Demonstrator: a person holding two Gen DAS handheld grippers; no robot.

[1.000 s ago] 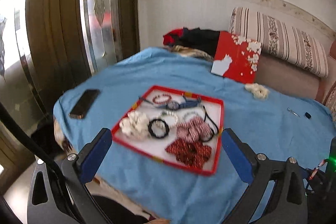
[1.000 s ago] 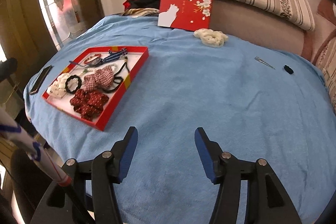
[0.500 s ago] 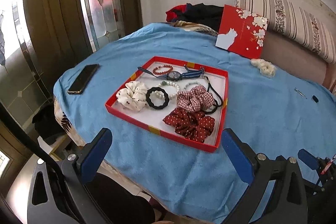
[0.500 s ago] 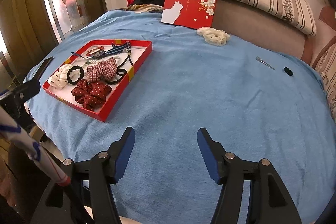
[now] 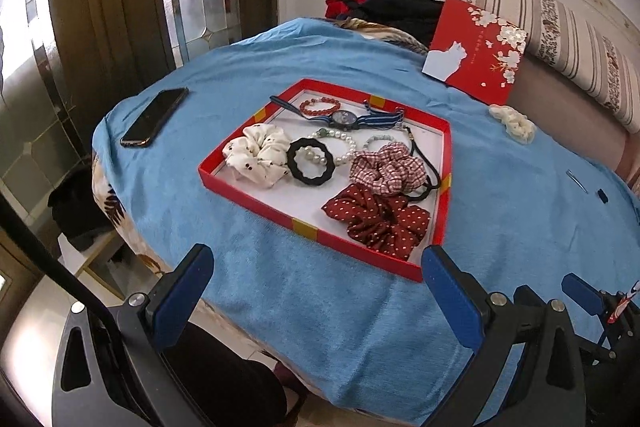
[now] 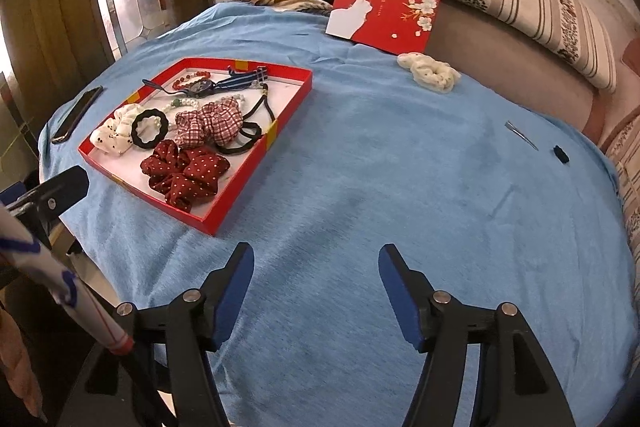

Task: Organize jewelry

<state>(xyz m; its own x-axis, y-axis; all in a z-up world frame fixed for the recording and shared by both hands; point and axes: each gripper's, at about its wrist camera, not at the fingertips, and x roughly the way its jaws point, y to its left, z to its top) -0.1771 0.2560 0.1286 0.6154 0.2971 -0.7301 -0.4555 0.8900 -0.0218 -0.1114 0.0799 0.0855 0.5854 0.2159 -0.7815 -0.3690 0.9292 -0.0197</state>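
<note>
A shallow red tray [image 5: 256,201] [image 6: 248,183] lies on the blue cloth. It holds a dark red dotted scrunchie [image 5: 376,219] [image 6: 184,173], a checked scrunchie [image 5: 388,167], a white scrunchie [image 5: 258,157], a black ring [image 5: 311,163], pearl and red bead bracelets and a watch [image 5: 344,119]. A white scrunchie [image 6: 430,71] [image 5: 514,123] lies outside the tray near the red lid. My left gripper [image 5: 316,271] is open and empty, near the tray's front edge. My right gripper [image 6: 316,263] is open and empty over bare cloth.
A red box lid [image 5: 476,51] [image 6: 386,3] leans against the striped sofa back. A black phone [image 5: 154,117] lies left of the tray. A metal hair clip [image 6: 520,135] and a small black object [image 6: 561,154] lie at far right. Dark clothes sit at the back.
Both grippers have risen and pulled back a little, so the views tilt down over the table. Nothing on the table moved. Both grippers stay open.
</note>
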